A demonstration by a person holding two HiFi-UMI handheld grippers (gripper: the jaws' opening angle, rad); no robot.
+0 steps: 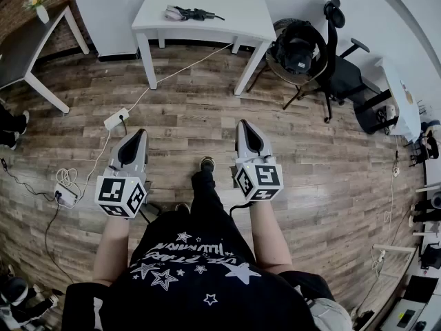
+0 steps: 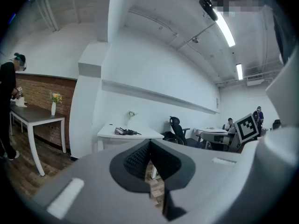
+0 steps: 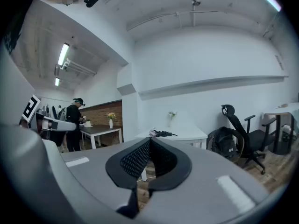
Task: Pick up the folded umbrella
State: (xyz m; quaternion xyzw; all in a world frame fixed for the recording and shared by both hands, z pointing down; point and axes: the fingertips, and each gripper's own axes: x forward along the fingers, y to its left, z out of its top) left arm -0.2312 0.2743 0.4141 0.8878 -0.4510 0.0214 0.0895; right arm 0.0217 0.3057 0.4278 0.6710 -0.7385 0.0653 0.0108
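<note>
Both tongs closed and empty; folded umbrella well ahead of them.
The left tongs (image 1: 141,134) and right tongs (image 1: 242,124) hung side by side above the wooden floor (image 1: 207,109), jaws together on nothing. The folded umbrella (image 1: 187,12) lay on the white table (image 1: 238,16) beyond. A vase (image 1: 43,14) on a dark table (image 1: 17,43) held flowers.

Open wood floor (image 1: 200,116) up to the white table (image 1: 231,21), office chair (image 1: 341,74) beside it.
</note>
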